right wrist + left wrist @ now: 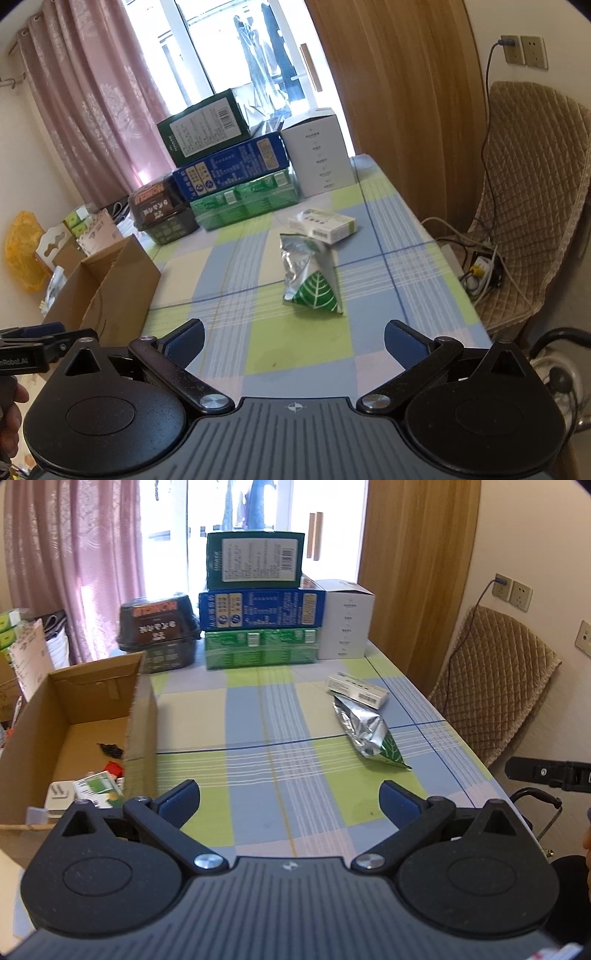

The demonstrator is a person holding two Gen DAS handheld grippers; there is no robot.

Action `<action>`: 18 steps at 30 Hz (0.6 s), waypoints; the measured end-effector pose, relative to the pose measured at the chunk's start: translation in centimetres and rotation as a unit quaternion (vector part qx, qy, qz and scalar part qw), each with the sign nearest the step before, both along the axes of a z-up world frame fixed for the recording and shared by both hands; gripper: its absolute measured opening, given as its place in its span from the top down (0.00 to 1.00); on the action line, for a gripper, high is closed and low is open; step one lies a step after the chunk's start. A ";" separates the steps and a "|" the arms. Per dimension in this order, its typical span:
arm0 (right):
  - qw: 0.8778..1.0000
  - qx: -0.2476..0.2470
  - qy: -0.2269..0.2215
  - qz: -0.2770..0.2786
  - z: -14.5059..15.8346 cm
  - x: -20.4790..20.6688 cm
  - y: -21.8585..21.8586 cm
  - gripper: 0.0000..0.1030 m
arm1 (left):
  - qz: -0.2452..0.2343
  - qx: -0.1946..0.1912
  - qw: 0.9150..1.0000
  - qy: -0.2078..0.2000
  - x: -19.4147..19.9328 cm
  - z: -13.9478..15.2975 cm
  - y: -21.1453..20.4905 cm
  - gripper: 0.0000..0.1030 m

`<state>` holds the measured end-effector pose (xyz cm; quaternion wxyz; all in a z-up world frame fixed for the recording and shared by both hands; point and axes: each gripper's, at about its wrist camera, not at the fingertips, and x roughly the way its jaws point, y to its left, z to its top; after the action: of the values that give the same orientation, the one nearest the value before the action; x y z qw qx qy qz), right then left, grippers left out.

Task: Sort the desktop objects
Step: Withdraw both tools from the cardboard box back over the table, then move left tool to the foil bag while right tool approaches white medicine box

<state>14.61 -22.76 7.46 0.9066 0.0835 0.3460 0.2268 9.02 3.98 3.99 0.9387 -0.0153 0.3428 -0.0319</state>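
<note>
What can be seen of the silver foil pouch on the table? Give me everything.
The silver foil pouch is a crinkled, shiny metallic bag, with a green panel bearing a white leaf pattern at its near end. It looks slack and creased, not full. It lies flat on the checked tablecloth, lengthwise away from the cameras. Its far end meets the small white carton; whether it is tucked under the carton cannot be told. Neither gripper touches it.
</note>
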 end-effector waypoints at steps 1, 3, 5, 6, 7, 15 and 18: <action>1.000 -0.005 -0.001 0.001 0.2 0.3 0.0 0.02 | -0.004 -0.002 1.000 0.002 0.3 -0.1 -0.3 0.01; 1.000 -0.016 -0.002 0.008 0.6 1.2 0.0 0.02 | -0.011 -0.006 1.000 0.005 1.1 -0.2 -0.8 0.01; 0.999 -0.029 -0.001 0.017 1.0 2.2 0.2 0.02 | -0.018 -0.011 1.000 0.008 1.8 -0.4 -1.3 0.01; 0.999 -0.035 0.000 0.023 1.2 2.9 0.3 0.02 | -0.022 -0.012 1.000 0.009 2.2 -0.4 -1.6 0.01; 0.999 -0.040 0.000 0.029 1.3 3.5 0.4 0.02 | -0.026 -0.013 1.000 0.011 2.6 -0.4 -1.9 0.01; 0.995 -0.083 -0.009 0.054 -0.1 8.9 0.2 0.02 | -0.052 -0.028 0.998 0.034 7.6 -2.0 -4.6 0.01; 0.994 -0.092 -0.007 0.057 -1.6 11.2 -0.1 0.02 | -0.063 -0.032 0.997 0.044 10.2 -3.2 -5.7 0.01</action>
<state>25.77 -22.86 5.81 0.8982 -0.0218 0.3635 0.2463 19.22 -1.70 0.78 0.9179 -0.0249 0.3831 -0.1009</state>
